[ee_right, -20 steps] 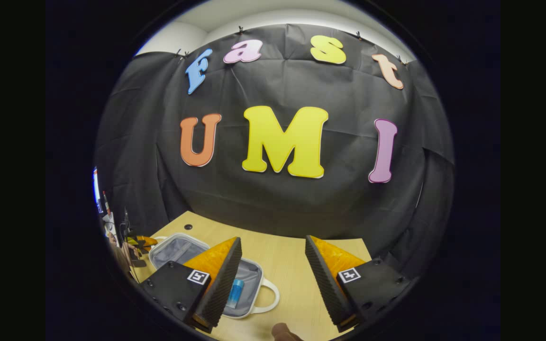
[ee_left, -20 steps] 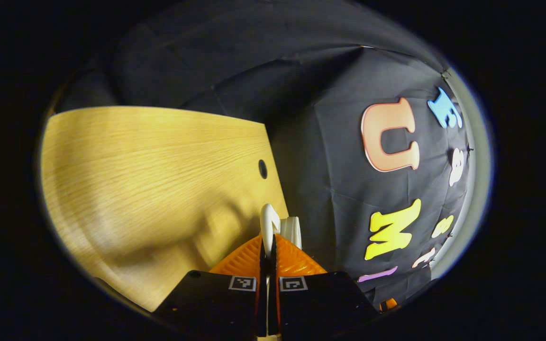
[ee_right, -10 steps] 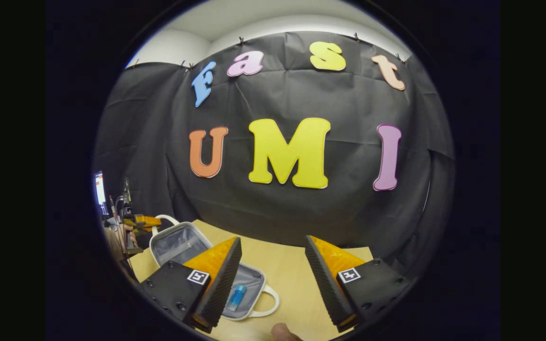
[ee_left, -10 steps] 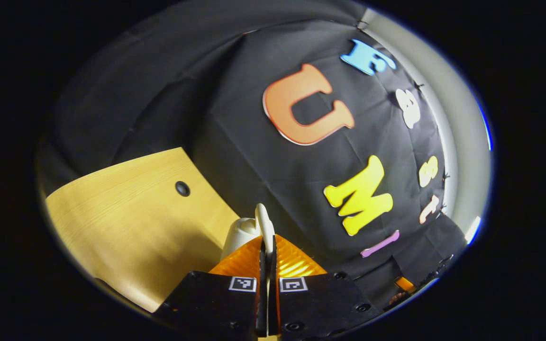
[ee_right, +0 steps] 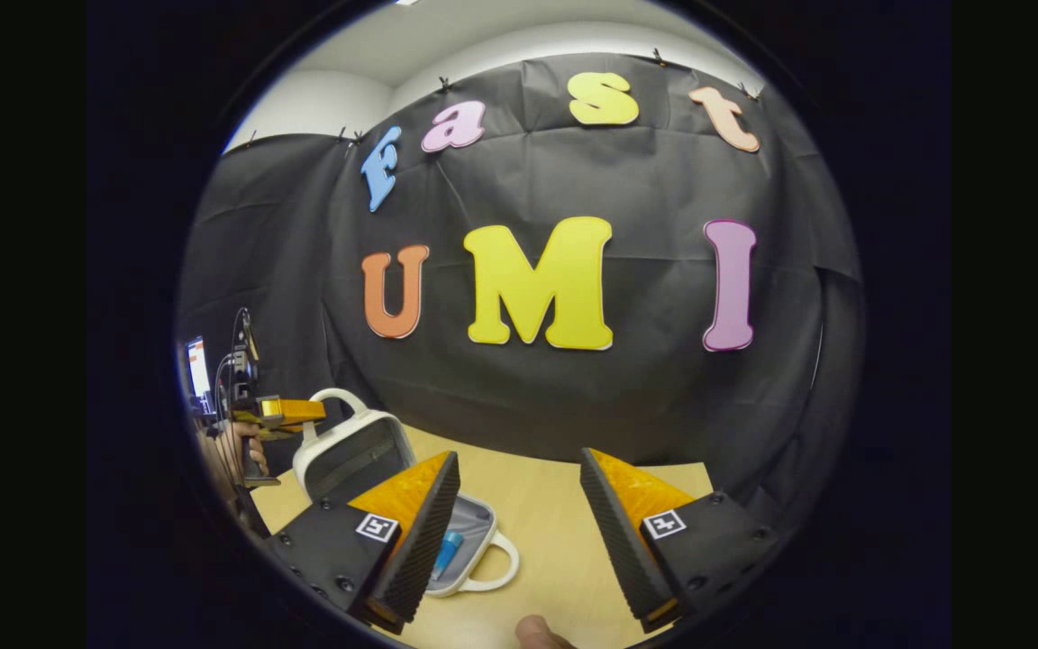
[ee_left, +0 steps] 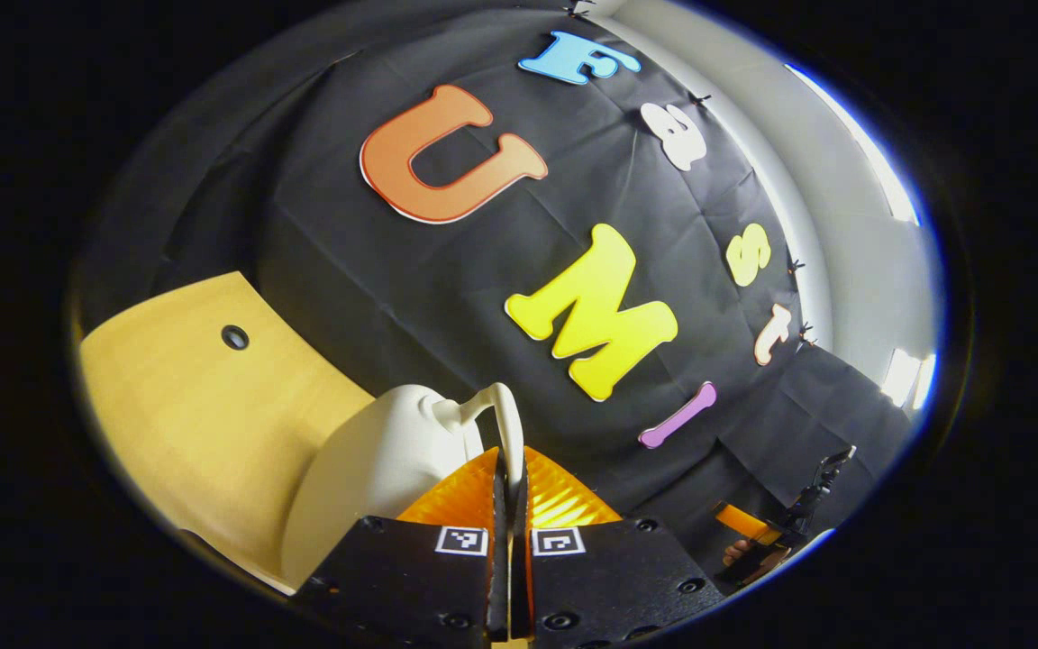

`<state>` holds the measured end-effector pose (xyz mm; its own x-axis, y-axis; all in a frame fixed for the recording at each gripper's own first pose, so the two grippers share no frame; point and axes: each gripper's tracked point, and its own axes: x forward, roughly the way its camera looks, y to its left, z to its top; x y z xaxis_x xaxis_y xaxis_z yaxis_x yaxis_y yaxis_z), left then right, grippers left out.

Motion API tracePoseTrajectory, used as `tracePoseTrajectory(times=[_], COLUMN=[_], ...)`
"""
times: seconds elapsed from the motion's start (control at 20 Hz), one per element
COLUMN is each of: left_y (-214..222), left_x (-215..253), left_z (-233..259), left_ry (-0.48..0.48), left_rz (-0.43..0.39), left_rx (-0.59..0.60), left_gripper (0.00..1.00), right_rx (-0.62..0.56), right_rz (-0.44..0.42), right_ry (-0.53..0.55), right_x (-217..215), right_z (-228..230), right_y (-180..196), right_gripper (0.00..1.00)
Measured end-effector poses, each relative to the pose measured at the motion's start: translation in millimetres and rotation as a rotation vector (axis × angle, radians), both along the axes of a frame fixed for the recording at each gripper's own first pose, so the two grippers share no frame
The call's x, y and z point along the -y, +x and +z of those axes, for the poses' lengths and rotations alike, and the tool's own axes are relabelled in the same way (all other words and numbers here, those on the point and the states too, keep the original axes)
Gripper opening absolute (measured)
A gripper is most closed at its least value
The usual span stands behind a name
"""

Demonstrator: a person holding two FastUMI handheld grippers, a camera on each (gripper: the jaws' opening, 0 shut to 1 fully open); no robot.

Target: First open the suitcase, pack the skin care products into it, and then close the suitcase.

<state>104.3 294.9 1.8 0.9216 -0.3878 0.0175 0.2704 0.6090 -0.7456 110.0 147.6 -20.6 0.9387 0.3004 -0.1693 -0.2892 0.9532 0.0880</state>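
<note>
One blue bottle (ee_right: 447, 552) half hidden behind right claw (ee_right: 519, 514).

White suitcase (ee_right: 352, 460) is sitting near the table's (ee_right: 564, 541) front-left corner, lid (ee_right: 339, 451) standing partly raised and tilting over the base, grey lining showing inside. Lid handle (ee_left: 501, 424) is being pinched between the left gripper's (ee_left: 510, 469) fingers. Base handle (ee_right: 492, 563) is lying flat on the tabletop. A small blue skin care bottle (ee_right: 449, 547) is lying in the base.
</note>
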Motion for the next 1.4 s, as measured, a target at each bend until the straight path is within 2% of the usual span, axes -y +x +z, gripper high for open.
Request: tracePoseTrajectory(times=[0.2,0.35,0.5,0.9,1.1,1.25,1.4], left_y=[1,3,9,23,23,25,32], left_x=[59,101,137,202,227,239,244], left_z=[0,-11,-27,-81,-122,-152,-174], left_ry=[-0.022,0.036,0.165,0.475,0.637,0.797,0.929], left_rz=[-0.047,-0.082,-0.115,-0.164,-0.176,-0.191,-0.209], left_rx=[-0.004,0.002,-0.008,-0.148,-0.237,-0.288,-0.328], left_gripper=[0.04,0.04,0.04,0.04,0.04,0.04,0.04], right_rx=[-0.033,-0.052,-0.073,-0.108,-0.133,-0.157,-0.177], right_rz=[-0.003,-0.014,-0.031,-0.096,-0.126,-0.138,-0.146], right_ry=[0.005,0.002,0.004,0.053,0.068,0.07,0.075], right_x=[20,36,55,106,122,133,141], right_z=[-15,-24,-31,-44,-55,-67,-75], right_y=[-3,-5,-8,-10,-6,-9,-12], right_gripper=[0.8,0.8,0.8,0.8,0.81,0.78,0.81])
